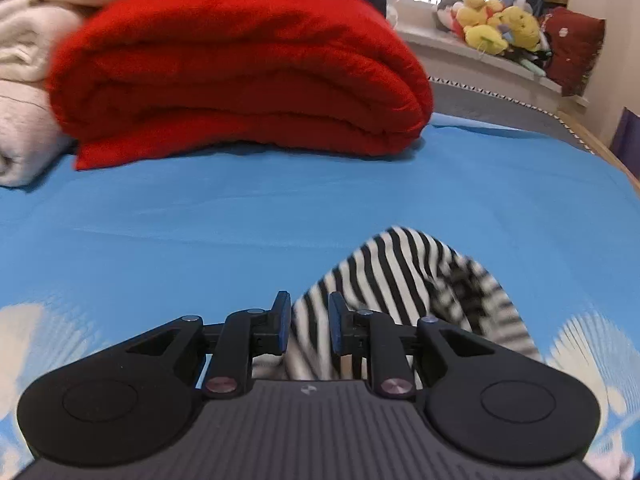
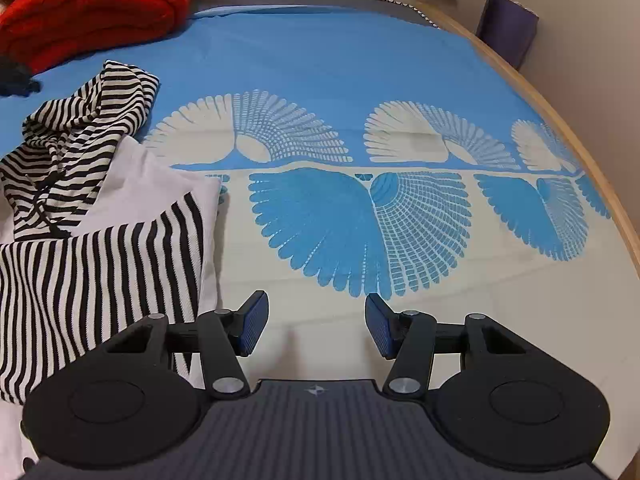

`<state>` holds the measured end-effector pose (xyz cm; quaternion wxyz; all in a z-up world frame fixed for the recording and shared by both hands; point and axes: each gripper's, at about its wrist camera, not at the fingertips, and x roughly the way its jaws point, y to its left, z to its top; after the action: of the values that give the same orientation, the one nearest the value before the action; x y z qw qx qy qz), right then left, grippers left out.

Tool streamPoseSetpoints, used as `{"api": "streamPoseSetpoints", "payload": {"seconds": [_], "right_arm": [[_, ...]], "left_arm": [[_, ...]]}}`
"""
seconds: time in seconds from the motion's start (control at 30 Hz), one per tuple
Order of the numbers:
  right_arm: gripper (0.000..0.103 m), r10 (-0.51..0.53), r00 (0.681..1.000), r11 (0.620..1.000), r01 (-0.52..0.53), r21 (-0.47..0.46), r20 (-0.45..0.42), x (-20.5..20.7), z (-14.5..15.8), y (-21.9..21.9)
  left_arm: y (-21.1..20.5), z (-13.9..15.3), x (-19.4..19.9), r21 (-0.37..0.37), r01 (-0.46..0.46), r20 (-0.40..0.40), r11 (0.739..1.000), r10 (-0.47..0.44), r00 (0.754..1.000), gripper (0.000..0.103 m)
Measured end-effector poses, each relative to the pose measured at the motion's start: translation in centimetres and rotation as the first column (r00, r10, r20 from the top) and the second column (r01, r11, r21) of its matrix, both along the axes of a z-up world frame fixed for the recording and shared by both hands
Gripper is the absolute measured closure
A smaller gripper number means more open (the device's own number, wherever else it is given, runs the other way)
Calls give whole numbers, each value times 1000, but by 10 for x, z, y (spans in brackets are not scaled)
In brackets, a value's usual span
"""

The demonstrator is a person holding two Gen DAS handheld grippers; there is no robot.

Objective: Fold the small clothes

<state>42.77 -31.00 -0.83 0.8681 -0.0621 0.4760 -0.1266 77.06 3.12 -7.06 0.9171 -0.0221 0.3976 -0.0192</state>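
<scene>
— Two grippers are here. What does the left wrist camera show?

— The left gripper has its fingers close together, with a narrow gap, and the striped garment is between them. The black and white cloth rises from the fingers and goes forward and to the right, over the blue sheet. I think the fingers pinch the cloth, because it stands up from them like a small tent. The far part of the cloth is blurred.

— And behind it?

— Well apart, a folded red blanket lies on the sheet. Beside its left end there is a cream blanket. Far on the right, yellow plush toys sit on a window ledge.

— Now the right wrist camera?

— The right gripper is wide open and nothing is between its fingers. It hangs over the pale part of the sheet, which has a shell pattern in blue and white. The striped garment lies to the left of this gripper; its white edge is just beside the left finger. If they touch I cannot tell. The striped hood part is crumpled further away on the left. The red blanket is in the far left corner, and the wooden edge of the bed curves on the right.
</scene>
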Motion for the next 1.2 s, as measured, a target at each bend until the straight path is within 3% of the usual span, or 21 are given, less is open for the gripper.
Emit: {"api": "streamPoseSetpoints", "payload": {"seconds": [0.03, 0.1, 0.13, 0.23, 0.27, 0.3, 0.33, 0.47, 0.6, 0.73, 0.8, 0.9, 0.93, 0.97, 1.03, 1.07, 1.13, 1.2], "right_arm": [[48, 6, 1000, 1000, -6, -3, 1, 0, 0, 1], [48, 25, 1000, 1000, -24, -11, 2, 1, 0, 4], [48, 29, 1000, 999, -29, -18, 2, 1, -1, 5], [48, 9, 1000, 1000, -9, -28, 18, 4, 1, 4], [48, 7, 1000, 1000, -7, -25, 27, 4, 2, 4], [48, 7, 999, 1000, -6, -26, 34, 4, 3, 4], [48, 7, 999, 1000, -6, -28, 37, 4, 4, 5], [48, 4, 999, 1000, -4, -18, 41, 5, 7, 4], [48, 3, 997, 1000, -3, 2, 78, 4, 21, 6], [48, 1, 993, 999, -6, 38, 116, 0, 33, 8], [48, 2, 992, 998, -9, 62, 123, -3, 37, 10], [48, -6, 990, 995, -9, 101, 142, -7, 44, 13], [48, -8, 989, 994, -9, 112, 149, -8, 46, 15], [48, -12, 988, 992, -9, 128, 157, -10, 48, 16], [48, -15, 986, 986, -13, 167, 164, -13, 49, 20], [48, -13, 987, 983, -16, 184, 160, -13, 48, 22], [48, -10, 991, 972, -23, 233, 137, -13, 43, 27], [49, -18, 995, 950, -13, 313, 97, -10, 33, 28]], "left_arm": [[0, -7, 15, -13, 0, -16, 1000, 0, 1000, 77], [-3, -20, 41, -24, 3, -57, 1000, -5, 998, 55], [-5, -27, 52, -22, 6, -85, 1000, -8, 996, 50], [-13, -47, 75, -12, 44, -155, 999, -45, 987, 49], [-15, -51, 79, 0, 58, -166, 998, -58, 984, 60], [-18, -54, 82, 16, 74, -170, 997, -70, 983, 93], [-20, -55, 82, 28, 93, -178, 995, -86, 980, 103], [-19, -27, 55, 26, 138, -84, 990, -136, 987, 103], [-16, 26, -30, -42, 227, 45, 973, -225, 973, 103], [-18, 66, -162, -52, 368, 116, 928, -360, 926, 103], [-18, 71, -231, -77, 448, 61, 891, -444, 894, 103], [-15, 64, -317, -88, 584, -157, 807, -590, 792, 101], [-7, 63, -334, -107, 580, -219, 808, -588, 779, 99], [5, 65, -344, -122, 541, -243, 832, -554, 796, 98], [39, 77, -353, -198, 360, -220, 912, -399, 890, 93], [56, 80, -351, -255, 249, -214, 934, -305, 928, 87], [76, 73, -341, -320, 60, -203, 945, -130, 971, 83], [80, 54, -329, -319, -57, -220, 946, -16, 975, 82]]}}
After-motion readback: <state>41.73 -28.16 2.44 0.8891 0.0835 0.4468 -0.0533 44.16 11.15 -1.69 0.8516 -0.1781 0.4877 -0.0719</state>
